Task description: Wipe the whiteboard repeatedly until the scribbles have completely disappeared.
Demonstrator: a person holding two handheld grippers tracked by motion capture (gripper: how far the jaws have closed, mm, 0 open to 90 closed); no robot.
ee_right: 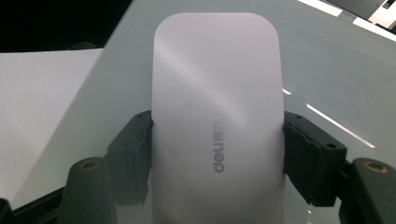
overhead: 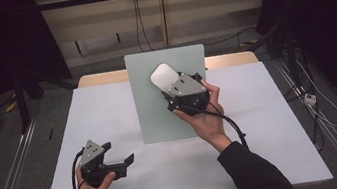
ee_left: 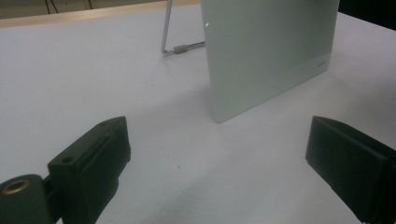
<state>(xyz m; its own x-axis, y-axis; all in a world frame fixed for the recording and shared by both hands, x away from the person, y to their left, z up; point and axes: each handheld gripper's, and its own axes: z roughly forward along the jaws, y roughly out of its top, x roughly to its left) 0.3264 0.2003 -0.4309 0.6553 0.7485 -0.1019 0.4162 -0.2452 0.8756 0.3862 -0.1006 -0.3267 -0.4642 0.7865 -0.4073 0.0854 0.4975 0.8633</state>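
The right gripper (overhead: pixel 173 84) pinches a white eraser (ee_right: pixel 217 116) by its long sides over the upper part of a pale green board (overhead: pixel 159 111), which leans on a wire stand (ee_left: pixel 175 44) at the middle of the table's (overhead: pixel 272 124) far edge. The left gripper (overhead: pixel 118 157) is spread and empty, low near the front left corner.

Risks: the eraser looks smooth and rounded, so it could slip or twist out of the jaws if the squeeze eases. Pushing hard on the board could tip it back or slide it, since just the thin stand props it.

Eraser: matte plastic, flat, rounded corners, grey "deli" print. Board: glossy, thin, reflective. Table: matte pale sheet.
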